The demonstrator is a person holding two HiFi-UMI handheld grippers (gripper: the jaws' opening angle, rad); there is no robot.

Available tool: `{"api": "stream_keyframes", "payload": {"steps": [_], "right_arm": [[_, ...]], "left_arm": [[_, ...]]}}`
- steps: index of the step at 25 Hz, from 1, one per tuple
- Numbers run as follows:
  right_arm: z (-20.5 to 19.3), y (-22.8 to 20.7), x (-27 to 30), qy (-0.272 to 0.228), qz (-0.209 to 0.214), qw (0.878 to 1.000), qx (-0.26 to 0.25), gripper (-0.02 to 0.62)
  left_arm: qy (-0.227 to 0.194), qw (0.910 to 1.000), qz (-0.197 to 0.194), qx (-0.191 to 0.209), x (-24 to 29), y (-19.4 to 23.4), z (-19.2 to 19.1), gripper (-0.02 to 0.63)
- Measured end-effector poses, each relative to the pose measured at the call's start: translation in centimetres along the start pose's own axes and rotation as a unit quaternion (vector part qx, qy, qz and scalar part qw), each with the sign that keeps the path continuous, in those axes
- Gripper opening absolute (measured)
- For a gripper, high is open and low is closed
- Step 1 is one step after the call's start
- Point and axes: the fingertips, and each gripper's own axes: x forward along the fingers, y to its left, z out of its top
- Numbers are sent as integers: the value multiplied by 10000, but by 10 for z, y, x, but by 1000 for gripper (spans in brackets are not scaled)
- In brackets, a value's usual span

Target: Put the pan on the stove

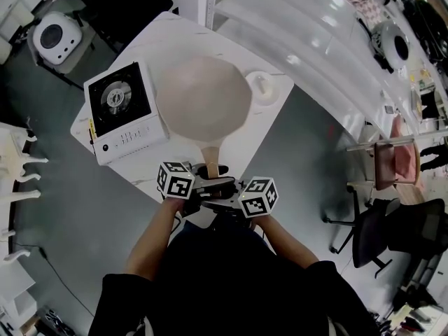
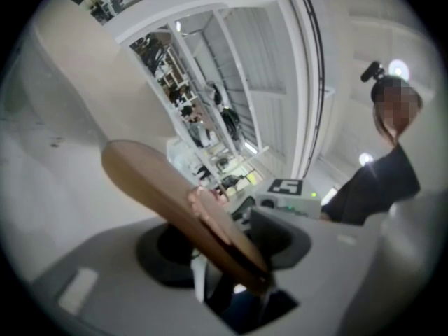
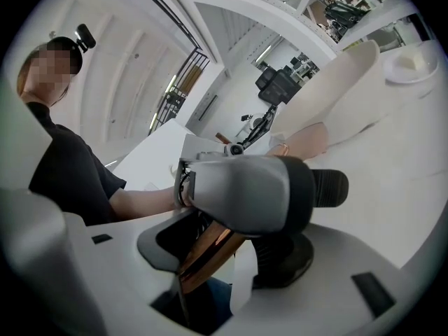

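The pan, round with a pale beige inside, is over the white table, its wooden handle pointing toward me. A white single-burner stove stands just left of it, and the pan's rim reaches the stove's right edge. Both grippers meet at the handle's end. The left gripper has the handle running slantwise between its jaws, which hold it. The right gripper grips the same handle end from the other side, with the left gripper's body right in front of it. Whether the pan rests on the table I cannot tell.
A small white dish sits on the table right of the pan. The table's near edge is just ahead of the grippers. A long white counter runs behind, and office chairs stand on the grey floor at right.
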Motion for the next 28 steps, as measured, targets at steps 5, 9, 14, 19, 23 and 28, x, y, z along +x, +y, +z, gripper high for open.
{"api": "stream_keyframes", "payload": {"steps": [5,9,14,19,23,28], "right_arm": [[6,12,-8,-59,63,10000,-48,229],[14,22,-14,-49,79,9998,-169,229],[30,36,-20,-115,175,9992,-331,229],[47,49,-20,-72,284,9985,-470,229],[58,58,-17,13,397,9974,-606,229],[70,68,-6,159,628,9951,-750,229]], "left_arm": [[-104,9999,-22,14,2,-14,6,230],[-129,9998,9,135,2,-26,15,233],[-225,9994,21,270,0,-42,33,233],[-349,9987,59,372,-7,-54,52,233],[-489,9977,149,452,-16,-60,64,235],[-679,9956,374,524,-35,-64,77,235]]}}
